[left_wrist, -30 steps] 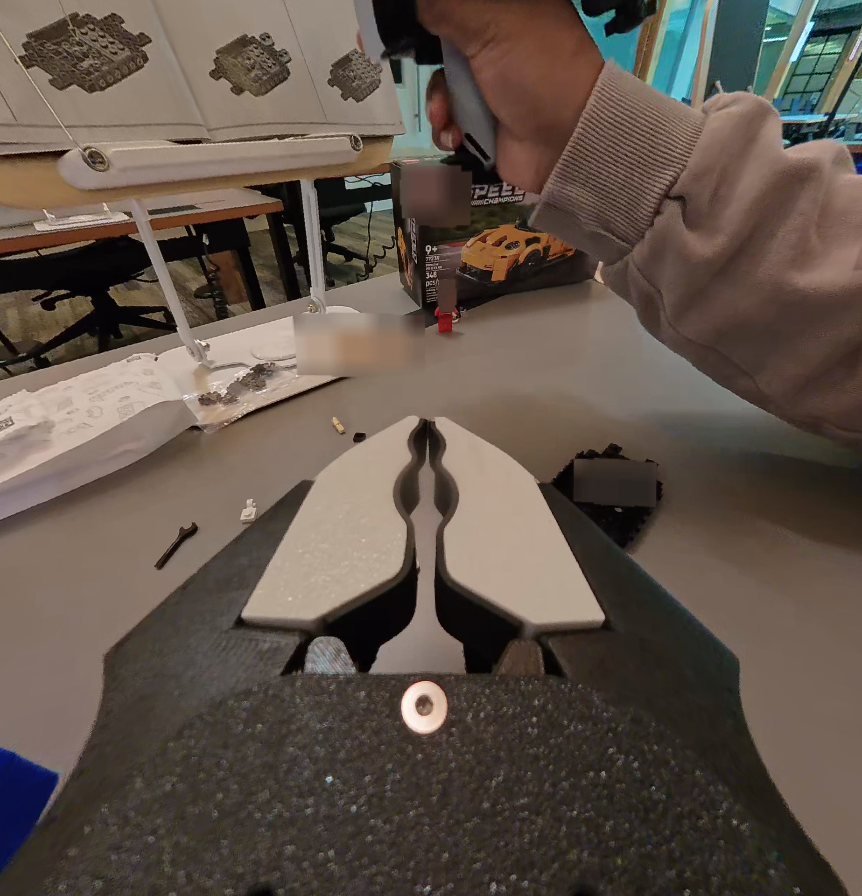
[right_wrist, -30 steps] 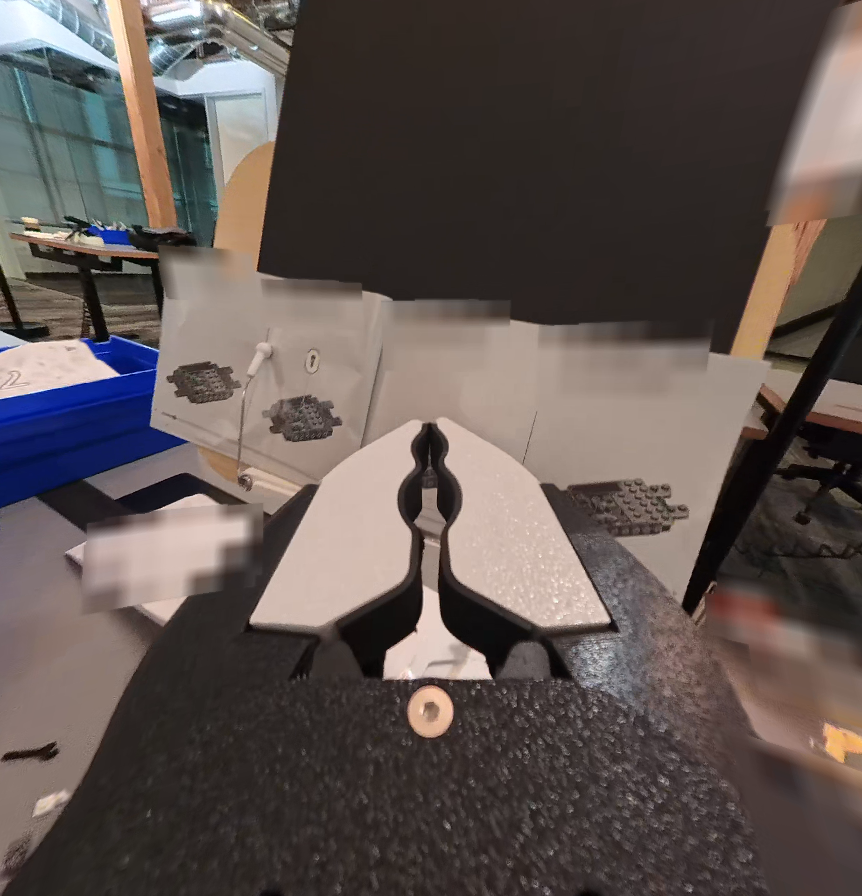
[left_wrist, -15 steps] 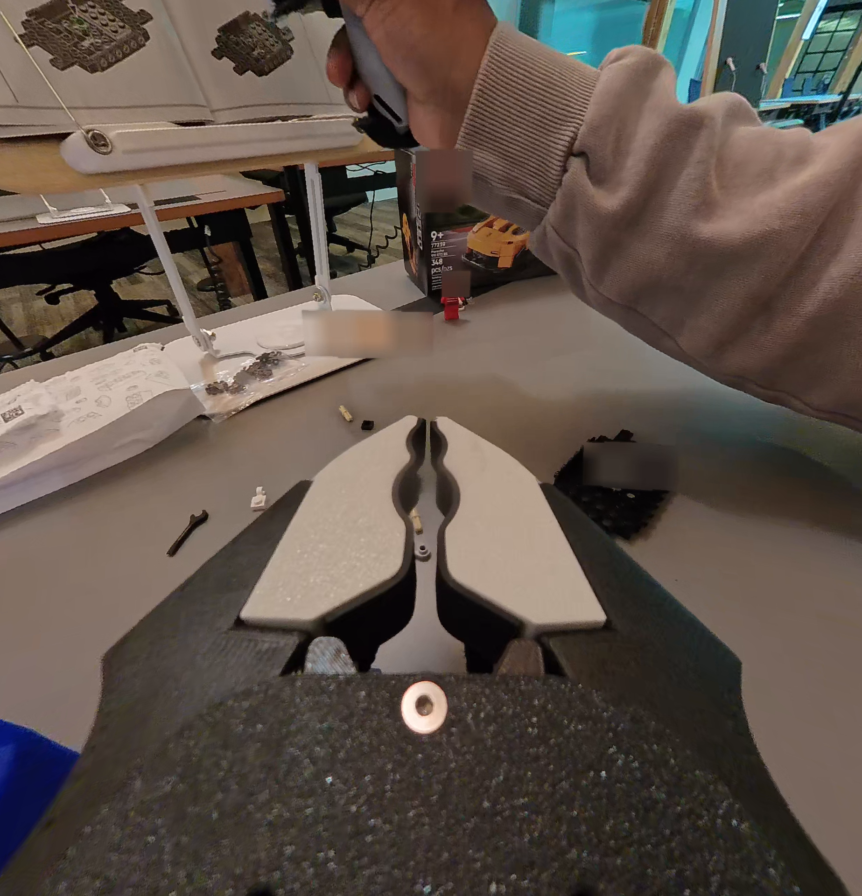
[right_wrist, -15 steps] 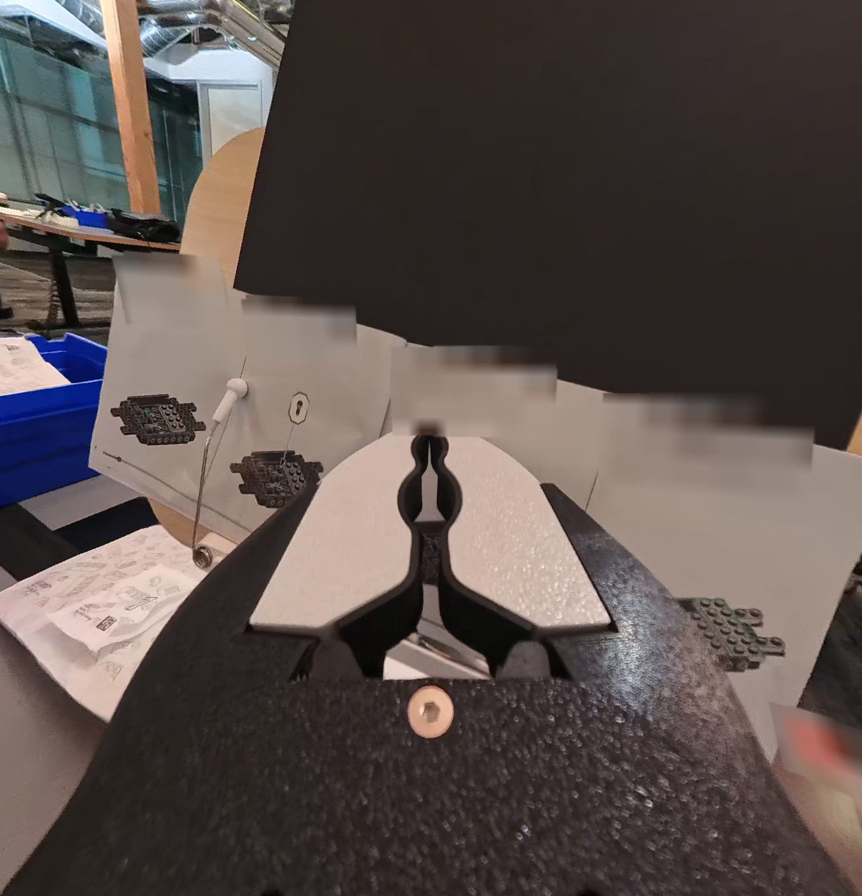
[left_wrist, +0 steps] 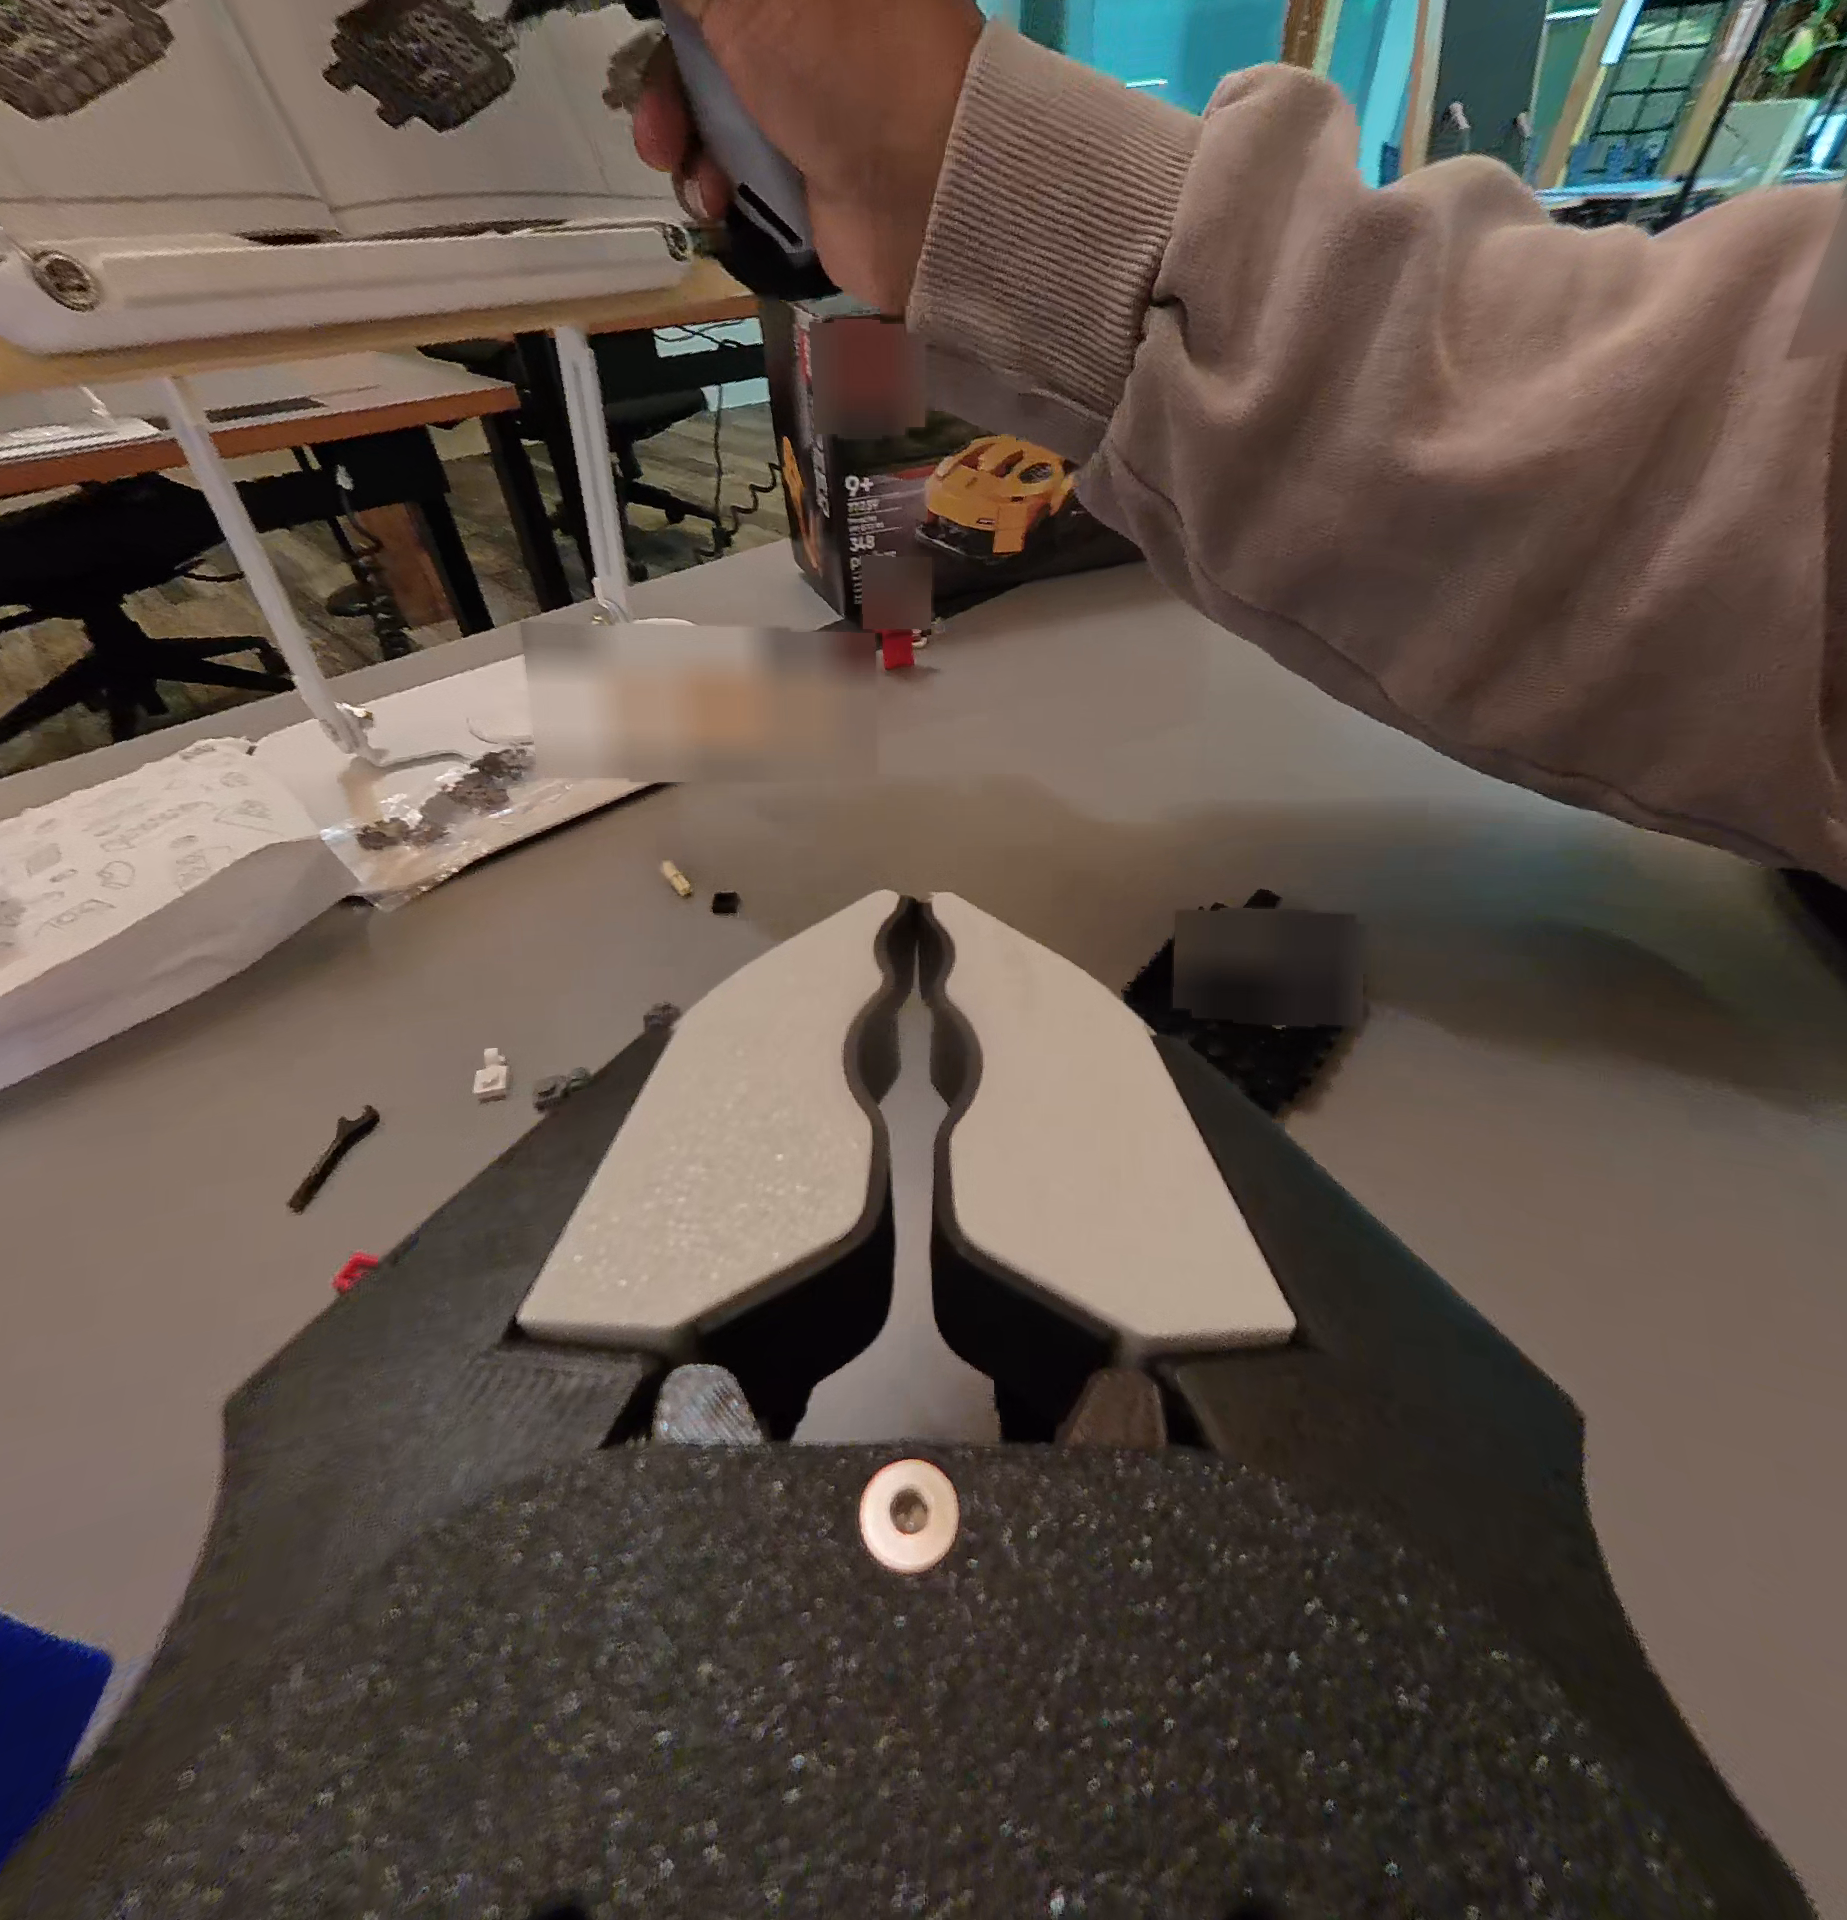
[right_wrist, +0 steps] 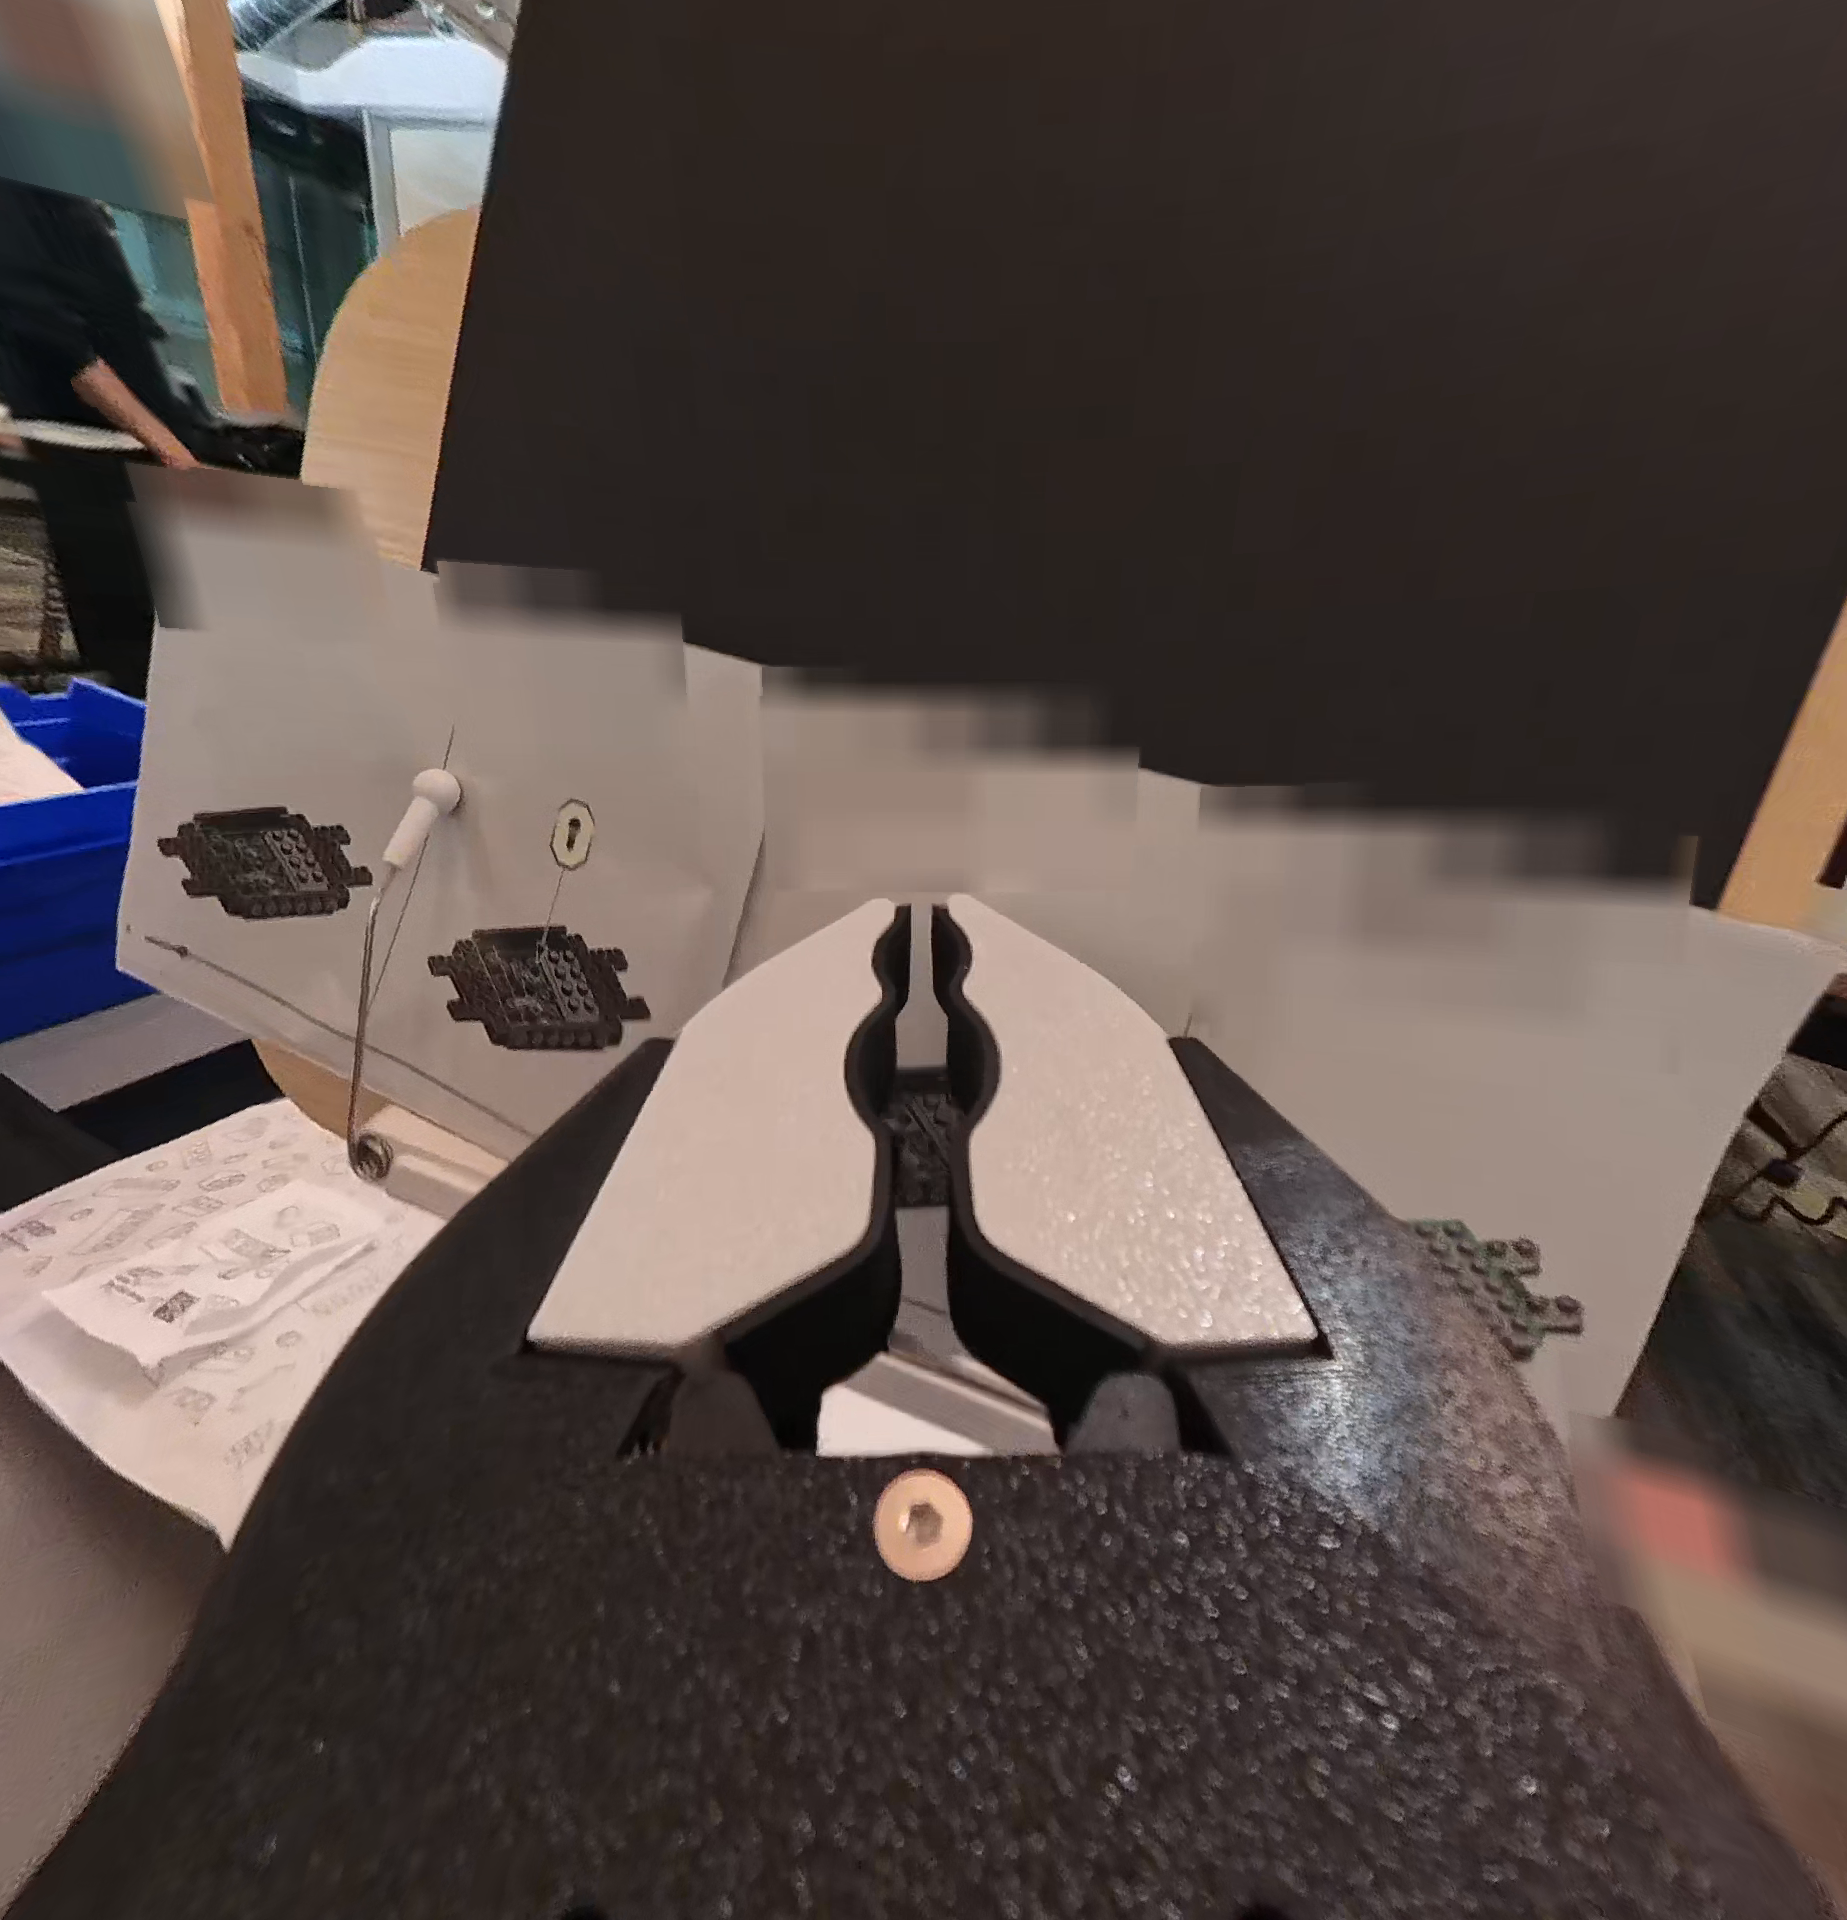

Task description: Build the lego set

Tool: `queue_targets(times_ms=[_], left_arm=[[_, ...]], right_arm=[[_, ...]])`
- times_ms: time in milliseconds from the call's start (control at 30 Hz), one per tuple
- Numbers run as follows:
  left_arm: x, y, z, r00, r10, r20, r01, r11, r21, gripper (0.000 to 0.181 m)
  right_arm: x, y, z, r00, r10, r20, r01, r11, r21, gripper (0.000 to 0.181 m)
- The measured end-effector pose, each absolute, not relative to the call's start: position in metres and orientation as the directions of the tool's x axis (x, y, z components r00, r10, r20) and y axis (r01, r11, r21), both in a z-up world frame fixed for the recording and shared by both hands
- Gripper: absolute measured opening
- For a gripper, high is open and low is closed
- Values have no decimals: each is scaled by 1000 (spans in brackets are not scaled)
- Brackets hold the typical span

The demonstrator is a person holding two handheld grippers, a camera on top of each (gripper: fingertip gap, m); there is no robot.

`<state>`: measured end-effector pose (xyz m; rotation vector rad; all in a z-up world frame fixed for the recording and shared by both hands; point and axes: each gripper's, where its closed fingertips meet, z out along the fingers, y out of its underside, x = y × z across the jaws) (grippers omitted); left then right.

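Here, a flat black studded lego plate assembly [left_wrist: 1251, 1039] is seen lying on the grey table [left_wrist: 1521, 1299], just right of the left gripper's tips; a blurred patch covers part of it, so its long axis cannot be told. Small loose pieces are scattered to the left: a thin black bar [left_wrist: 332, 1155] lying diagonally, a small white piece [left_wrist: 491, 1075], a tan peg [left_wrist: 676, 876] and a tiny black piece [left_wrist: 727, 902].

The left gripper [left_wrist: 917, 914] is held low over the table, its white fingers [left_wrist: 732, 1143] nearly touching at the tips, with nothing between them.

The person's right hand [left_wrist: 794, 125], in a beige knit sleeve [left_wrist: 1418, 468], is raised high and reaches across to the open instruction booklet [right_wrist: 462, 883] propped on a white stand [left_wrist: 327, 275]. The right gripper [right_wrist: 921, 920] is pointed at the booklet page, its tips a narrow gap apart, gripping nothing.

A dark lego box showing an orange car [left_wrist: 950, 499] stands farther back.
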<state>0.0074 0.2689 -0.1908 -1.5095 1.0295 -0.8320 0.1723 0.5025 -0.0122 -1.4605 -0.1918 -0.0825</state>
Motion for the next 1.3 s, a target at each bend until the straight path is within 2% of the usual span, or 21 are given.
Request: queue_targets(times_ms=[367,733,1067,1167,1300], left_arm=[[8,263,-189,353,-935,-24,-172,-40,-984,1],[5,264,-187,357,-934,3,-151,-61,-987,4],[2,274,-200,409,-913,-2,-222,-97,-970,0],[-7,285,-201,457,-889,-5,-233,-114,-966,0],[-21,298,-198,510,-860,8,-232,-146,-962,0]], right_arm=[[192,464,-66,983,101,153,147,60,-987,5],[188,461,-63,979,129,156,148,76,-986,13],[206,462,-44,978,71,196,189,94,-977,3],[193,434,-46,947,206,246,232,87,-969,1],[150,364,-93,776,550,309,378,-15,-926,7]])
